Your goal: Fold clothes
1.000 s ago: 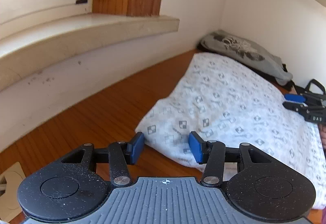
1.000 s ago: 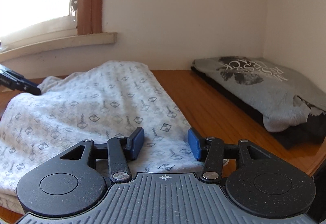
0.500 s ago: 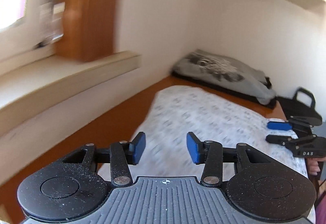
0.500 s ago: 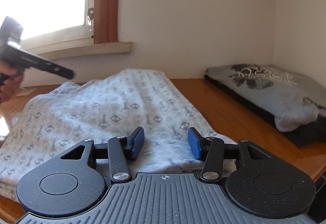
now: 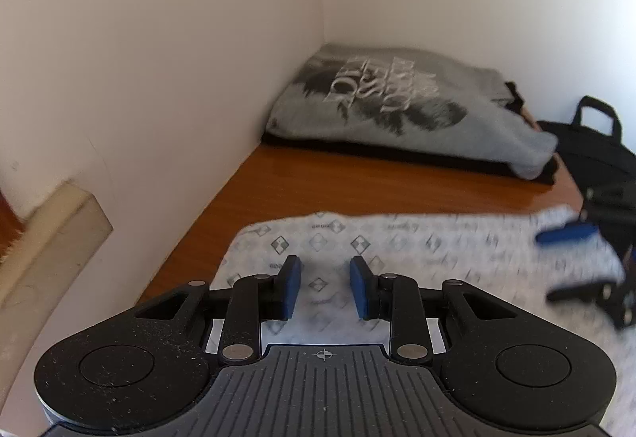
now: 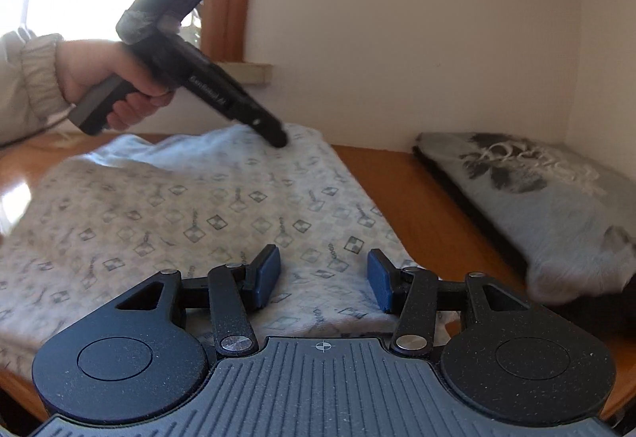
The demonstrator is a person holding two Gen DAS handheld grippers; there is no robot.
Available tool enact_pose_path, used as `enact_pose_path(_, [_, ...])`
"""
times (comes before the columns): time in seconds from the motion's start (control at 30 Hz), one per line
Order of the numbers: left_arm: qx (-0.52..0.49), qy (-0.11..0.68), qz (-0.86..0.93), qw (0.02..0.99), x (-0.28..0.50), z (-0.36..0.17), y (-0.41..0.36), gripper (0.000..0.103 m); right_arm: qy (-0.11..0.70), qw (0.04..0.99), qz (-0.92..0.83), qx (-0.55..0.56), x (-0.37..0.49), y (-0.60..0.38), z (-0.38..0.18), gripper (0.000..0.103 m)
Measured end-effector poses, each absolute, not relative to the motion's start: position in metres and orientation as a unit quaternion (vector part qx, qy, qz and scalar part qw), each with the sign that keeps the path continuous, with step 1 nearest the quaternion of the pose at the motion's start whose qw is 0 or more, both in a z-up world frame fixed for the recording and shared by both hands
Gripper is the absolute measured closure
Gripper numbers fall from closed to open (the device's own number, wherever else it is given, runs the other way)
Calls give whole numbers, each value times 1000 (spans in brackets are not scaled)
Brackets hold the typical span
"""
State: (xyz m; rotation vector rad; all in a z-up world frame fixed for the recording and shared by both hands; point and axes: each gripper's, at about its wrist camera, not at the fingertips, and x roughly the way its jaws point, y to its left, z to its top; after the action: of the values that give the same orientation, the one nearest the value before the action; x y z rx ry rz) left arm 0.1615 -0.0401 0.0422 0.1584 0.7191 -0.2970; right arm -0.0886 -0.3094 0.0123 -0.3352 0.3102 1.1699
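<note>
While spread flat across the wooden table (image 6: 417,190):
Patterned garment (image 6: 190,214): white cloth with small diamond print, covering most of the table's middle, its near edge under both tools.
Left gripper (image 5: 324,292): above the garment's far corner, beside the wall; jaws closing, blue pads (image 5: 291,290) apart, nothing between them, only cloth below.
Left hand (image 6: 115,79): wrapped round the tool's handle, pale knitted cuff (image 6: 35,75) at the wrist; tool angled down, tip near the garment's far edge.
Right gripper (image 6: 324,280): jaws parted, unclenched, empty; low over the garment's near right corner. Touching the cloth or not: cannot tell.
Grey printed shirt (image 5: 401,107): folded, atop a black garment (image 5: 397,153), in the far corner, well apart from the patterned one.
Black bag (image 5: 596,151): past the table's end, beside the shirt.
</note>
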Motion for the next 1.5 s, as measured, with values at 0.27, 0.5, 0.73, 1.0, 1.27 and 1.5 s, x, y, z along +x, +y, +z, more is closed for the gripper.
enact_pose_path(0.27, [51,337,-138,930,168,26,-19,66,153,850,473,-176,-79,-295,27,54])
enact_pose_path(0.5, [56,299,-132,943,89,42,4,56,148,851,480,-155,-143,-323,41,54])
enact_pose_path(0.73, [66,287,-113,949,-4,37,35,52,156,825,498,-216,-212,-315,50,54])
enact_pose_path(1.0, [170,262,-129,941,-72,31,9,44,163,788,509,-306,-265,-307,54,53])
enact_pose_path(1.27, [288,272,-136,908,-77,13,-25,44,167,769,497,-367,-272,-310,44,54])
enact_pose_path(1.5, [346,269,-131,889,-68,3,-32,78,142,754,472,-435,-277,-306,38,84])
